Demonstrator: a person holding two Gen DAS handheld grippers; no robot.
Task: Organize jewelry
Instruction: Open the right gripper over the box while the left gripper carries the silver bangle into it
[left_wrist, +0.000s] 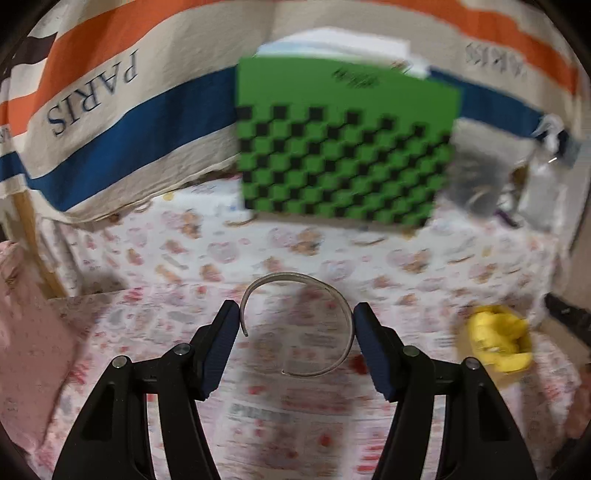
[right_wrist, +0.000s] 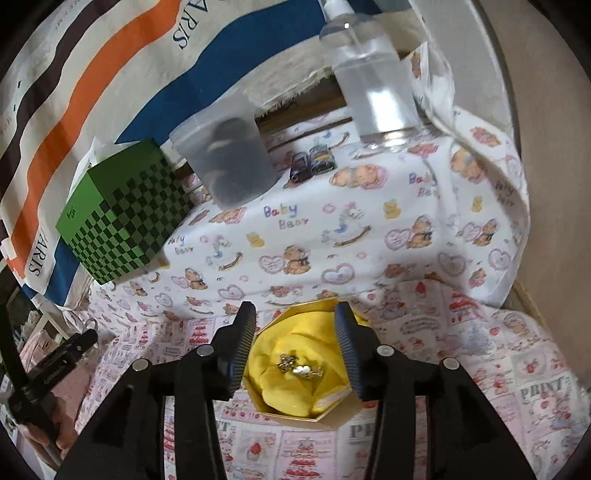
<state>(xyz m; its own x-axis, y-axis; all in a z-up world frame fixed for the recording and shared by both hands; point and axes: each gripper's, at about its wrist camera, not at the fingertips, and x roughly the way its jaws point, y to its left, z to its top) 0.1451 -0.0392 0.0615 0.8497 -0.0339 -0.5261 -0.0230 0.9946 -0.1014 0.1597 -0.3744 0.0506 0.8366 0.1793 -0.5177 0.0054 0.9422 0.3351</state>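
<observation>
Jewelry: a silver cuff bangle (left_wrist: 295, 325) is clamped between the left gripper (left_wrist: 295, 321) pads; a small brooch (right_wrist: 300, 368) lies in the yellow-lined box (right_wrist: 295, 415), under the unclenched, empty right gripper (right_wrist: 295, 343).

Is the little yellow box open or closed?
Open. The box has no lid on, so its yellow lining and small shiny jewelry show inside.

Behind everything hangs a cream cloth (left_wrist: 110, 92) with orange, blue and dark brown stripes, "PARIS" printed across it in dark letters. The worktop (right_wrist: 424, 236) wears a white baby-bear print sheet at the back, and a pink-and-red patchwork print cloth (right_wrist: 517, 387) up front. A strip of wooden frame (left_wrist: 35, 251) shows at the left edge, a plain beige wall (right_wrist: 546, 166) on the right. Light is soft, indoor and even.
</observation>
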